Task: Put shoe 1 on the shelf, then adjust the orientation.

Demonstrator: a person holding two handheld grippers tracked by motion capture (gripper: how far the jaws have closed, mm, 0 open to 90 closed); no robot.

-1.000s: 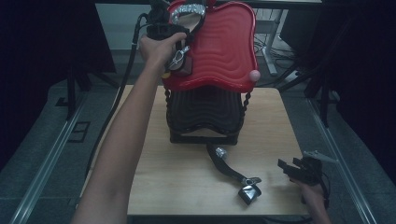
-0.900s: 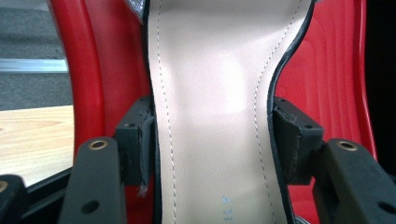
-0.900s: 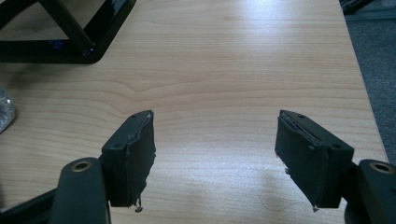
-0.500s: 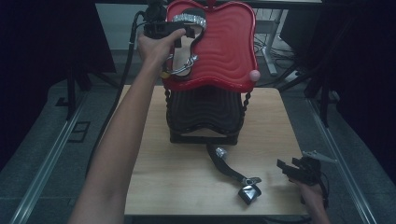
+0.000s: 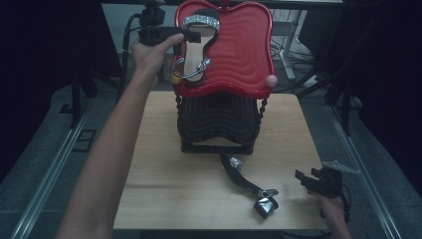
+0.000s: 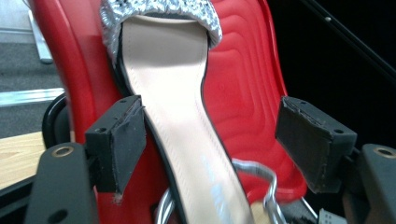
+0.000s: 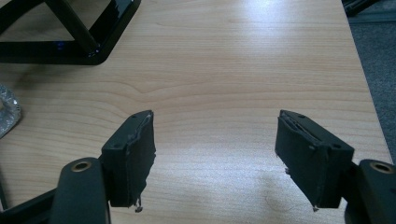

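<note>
Red, glossy and moulded in rippling concentric ridges, the apple-shaped tray (image 5: 244,55) formed the top tier of a stand whose lower tier was a black tray (image 5: 219,122) of the same wavy profile, the two joined by twisted dark posts. On the red tray lay a sandal (image 5: 199,40) with a smooth beige insole edged in black, a sparkling silver band across the toe and a curved metallic ankle strap at the heel end. The left gripper (image 6: 210,140) stood just at the sandal's waist with its jaws apart, having just been opening; in the left gripper view the sandal passed between the matte black, frayed-edged pads (image 6: 123,140) with neither pad pressing on it, the left pad close beside the sole's edge and the right pad well clear over the red ridges. In the high view the left hand (image 5: 149,52) held that gripper (image 5: 186,36) at the tray's upper left edge.

A second sandal (image 5: 249,186) lay on its side on the pale wood-grain table (image 5: 164,189), in front of the stand, its black sole and block heel showing. The right gripper (image 7: 215,140) hovered low over bare tabletop near the right front corner, jaws wide apart and holding nothing.
</note>
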